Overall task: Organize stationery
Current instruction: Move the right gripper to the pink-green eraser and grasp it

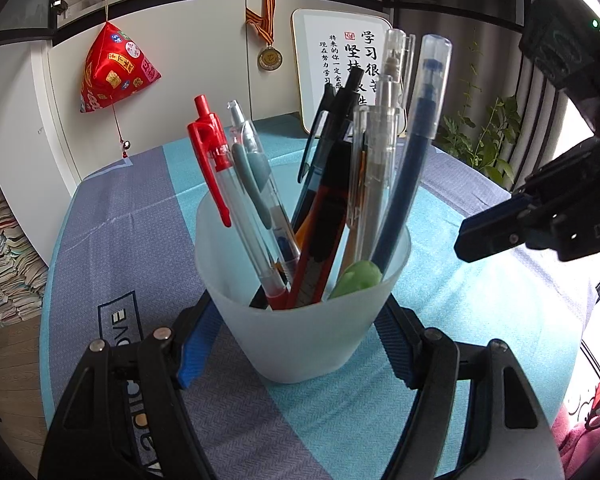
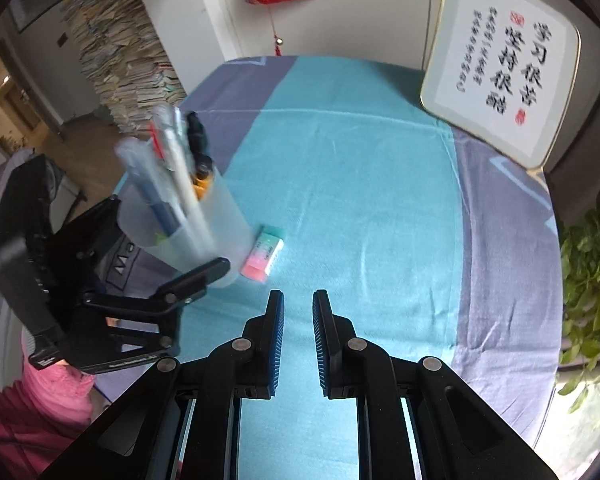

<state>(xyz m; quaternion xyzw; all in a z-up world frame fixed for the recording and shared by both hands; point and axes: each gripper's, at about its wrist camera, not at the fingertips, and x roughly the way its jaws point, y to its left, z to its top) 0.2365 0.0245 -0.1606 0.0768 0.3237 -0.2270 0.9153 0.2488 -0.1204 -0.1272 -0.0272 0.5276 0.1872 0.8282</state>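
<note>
The right gripper (image 2: 298,312) has its blue-padded fingers (image 2: 277,320) slightly apart and empty, hovering over the teal cloth (image 2: 360,184). Ahead and a little left of them lies the eraser (image 2: 263,253), its long axis running roughly away from the fingers, touching or just beside the frosted cup (image 2: 188,232). The left gripper (image 1: 300,344) is clamped on that cup of pens (image 1: 380,168), so the free right gripper likely takes the eraser.
</note>
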